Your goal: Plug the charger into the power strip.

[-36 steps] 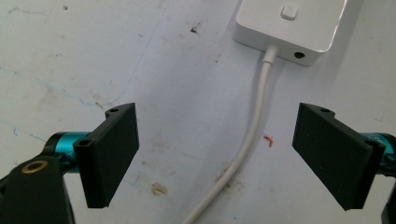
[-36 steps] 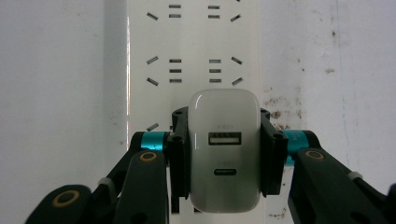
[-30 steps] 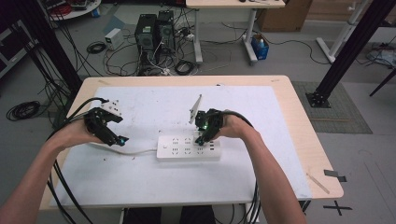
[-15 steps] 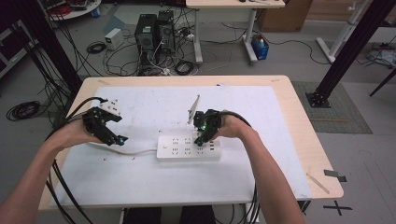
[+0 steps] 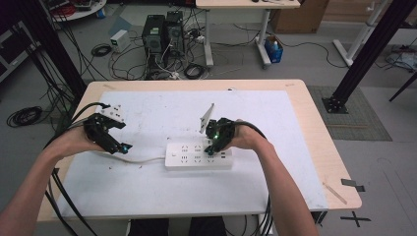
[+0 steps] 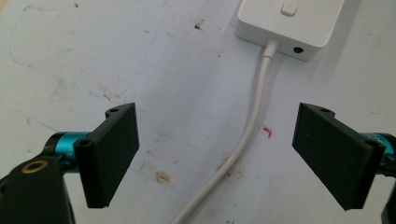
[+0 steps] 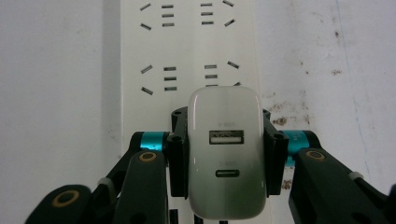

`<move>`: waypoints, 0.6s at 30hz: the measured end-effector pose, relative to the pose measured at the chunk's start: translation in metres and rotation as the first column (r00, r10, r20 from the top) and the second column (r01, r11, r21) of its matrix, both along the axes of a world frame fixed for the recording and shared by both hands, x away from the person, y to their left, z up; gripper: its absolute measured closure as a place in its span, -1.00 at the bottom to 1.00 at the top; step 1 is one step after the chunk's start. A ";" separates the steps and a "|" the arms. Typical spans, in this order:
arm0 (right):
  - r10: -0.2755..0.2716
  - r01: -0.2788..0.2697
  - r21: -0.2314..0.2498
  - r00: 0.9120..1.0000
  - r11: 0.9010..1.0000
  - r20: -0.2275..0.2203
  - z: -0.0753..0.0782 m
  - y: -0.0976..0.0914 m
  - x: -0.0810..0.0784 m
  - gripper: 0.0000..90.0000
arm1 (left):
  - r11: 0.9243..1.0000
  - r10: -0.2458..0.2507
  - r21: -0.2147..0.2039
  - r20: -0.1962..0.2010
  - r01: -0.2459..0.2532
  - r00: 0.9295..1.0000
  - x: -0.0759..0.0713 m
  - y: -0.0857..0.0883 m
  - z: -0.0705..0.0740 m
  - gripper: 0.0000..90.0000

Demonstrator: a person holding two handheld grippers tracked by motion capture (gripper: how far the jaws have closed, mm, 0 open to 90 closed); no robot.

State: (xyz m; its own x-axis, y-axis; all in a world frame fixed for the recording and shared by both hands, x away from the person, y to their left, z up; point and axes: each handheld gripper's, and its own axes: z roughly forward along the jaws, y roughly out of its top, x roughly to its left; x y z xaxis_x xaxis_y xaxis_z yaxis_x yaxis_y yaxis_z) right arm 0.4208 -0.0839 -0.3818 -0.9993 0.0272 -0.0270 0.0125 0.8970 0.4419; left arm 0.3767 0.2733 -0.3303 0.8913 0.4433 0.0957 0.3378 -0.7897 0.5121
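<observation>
A white table (image 5: 147, 191) is seen under both tools. A power strip (image 7: 187, 51) lies beneath and ahead of the right gripper (image 7: 227, 158), its long axis running straight away from the jaws. A charger (image 7: 227, 158) is clamped there, poised over the near sockets. The left gripper (image 6: 215, 156) is held wide apart astride the cord (image 6: 254, 121), nothing gripped.

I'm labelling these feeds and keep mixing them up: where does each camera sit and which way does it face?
High view: above the person's side, facing forward and down on the table; both forearms, left gripper, right gripper.
Left gripper view: on the left gripper, looking down past open jaws at the cord.
Right gripper view: on the right gripper, jaws clamping a charger over the power strip.
Shared: all three show the power strip.
</observation>
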 end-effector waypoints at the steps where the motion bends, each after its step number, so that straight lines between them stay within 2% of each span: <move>1: -0.002 0.002 0.001 1.000 1.000 -0.003 0.000 0.000 0.000 0.38 | 1.000 0.003 -0.004 0.000 -0.003 1.000 0.000 0.000 -0.001 -0.67; 6: -0.034 0.034 0.001 0.999 0.999 -0.009 0.001 0.001 0.001 0.26 | 1.000 0.000 0.002 0.000 0.000 1.000 0.000 0.002 0.000 -0.67; 11: -0.064 0.064 0.003 0.998 0.998 0.007 0.005 -0.002 0.001 0.05 | 1.000 0.005 -0.005 -0.002 -0.005 1.000 0.000 0.003 0.000 -0.67; 12: -0.082 0.082 -0.003 0.997 0.997 0.011 0.008 -0.004 0.000 -0.05 | 1.000 0.004 -0.004 -0.002 -0.004 1.000 0.000 0.003 0.000 -0.67; 16: -0.097 0.097 -0.005 0.995 0.995 0.021 0.013 -0.009 -0.003 -0.06 | 1.000 -0.001 0.000 -0.007 0.001 1.000 0.001 0.003 0.000 -0.67; 18: -0.113 0.114 -0.019 0.993 0.993 0.043 0.023 -0.017 -0.008 -0.15 | 1.000 -0.008 0.009 -0.013 0.009 1.000 0.003 0.002 0.002 -0.67</move>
State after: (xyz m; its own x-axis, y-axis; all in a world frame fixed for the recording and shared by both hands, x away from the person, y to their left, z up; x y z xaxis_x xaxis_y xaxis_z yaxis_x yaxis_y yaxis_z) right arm 0.4127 -0.1013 -0.3586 -0.9878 0.1391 -0.0701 0.0966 0.9001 0.4248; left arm 0.3796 0.2757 -0.3285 0.8962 0.4349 0.0879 0.3378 -0.7972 0.5003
